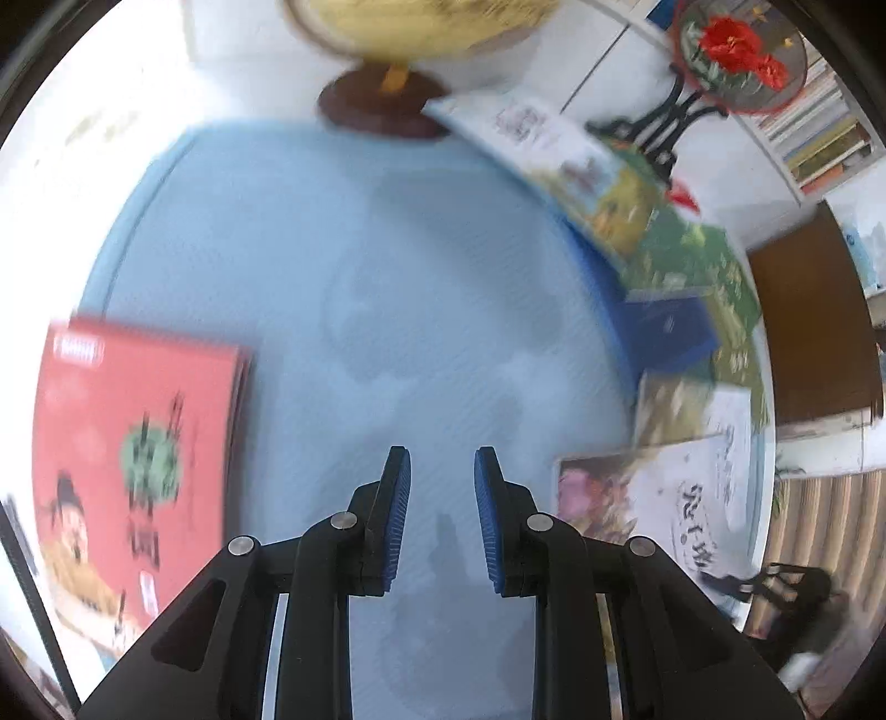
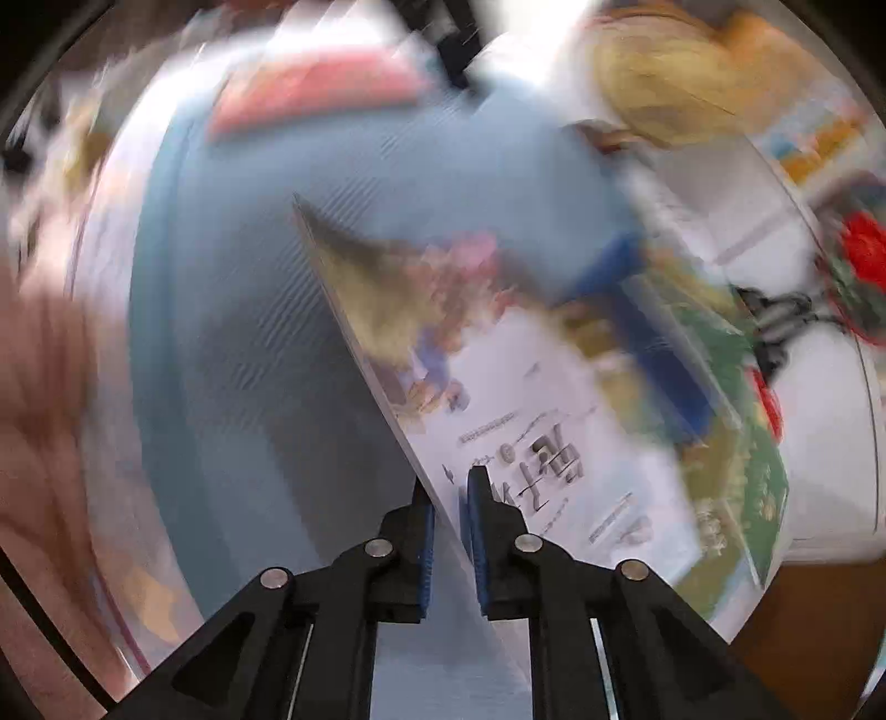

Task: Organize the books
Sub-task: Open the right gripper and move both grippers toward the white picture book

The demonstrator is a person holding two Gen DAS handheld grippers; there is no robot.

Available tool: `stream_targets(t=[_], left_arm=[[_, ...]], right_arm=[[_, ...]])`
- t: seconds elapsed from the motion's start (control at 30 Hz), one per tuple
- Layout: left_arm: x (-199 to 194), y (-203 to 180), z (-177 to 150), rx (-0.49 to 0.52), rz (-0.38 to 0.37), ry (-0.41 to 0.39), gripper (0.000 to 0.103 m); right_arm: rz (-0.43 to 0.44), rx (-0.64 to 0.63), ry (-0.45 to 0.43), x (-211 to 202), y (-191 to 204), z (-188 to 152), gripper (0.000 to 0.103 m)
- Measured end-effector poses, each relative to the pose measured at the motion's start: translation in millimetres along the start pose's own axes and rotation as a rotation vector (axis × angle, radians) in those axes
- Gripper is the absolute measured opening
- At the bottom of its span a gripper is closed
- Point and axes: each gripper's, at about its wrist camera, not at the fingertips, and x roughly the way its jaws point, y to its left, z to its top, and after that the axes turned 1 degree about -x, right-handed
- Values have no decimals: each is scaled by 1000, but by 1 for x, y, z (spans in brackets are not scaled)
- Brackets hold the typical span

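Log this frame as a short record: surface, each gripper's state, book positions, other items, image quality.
surface: blue mat
left gripper: open, empty, over the mat
right gripper: shut on the white book, holding it by its edge, tilted
red book: flat on the mat, to the left of the left gripper
blue bookstand: at the right, with books leaning beside it
other items: globe, flower ornament
image quality: right wrist view heavily blurred
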Motion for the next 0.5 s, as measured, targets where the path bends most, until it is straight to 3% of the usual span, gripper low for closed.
stream_targets(t=[0.07, 0.2, 0.23, 0.37, 0.43, 0.5], left_arm=[[8, 0, -9, 39, -11, 43, 21], [30, -26, -9, 186, -13, 90, 21], [37, -44, -5, 242, -17, 100, 21], [63, -103, 9, 419, -33, 144, 21], [81, -131, 9, 513, -33, 176, 21], [96, -147, 7, 562, -31, 213, 21]], right_arm=[[-12, 66, 51, 9, 18, -7, 29], [51, 456, 37, -5, 1, -25, 52], [78, 559, 13, -12, -7, -32, 53], [241, 980, -45, -24, -23, -63, 56], [401, 1222, -103, -19, -21, -83, 56], [499, 1380, -153, -13, -9, -97, 56]])
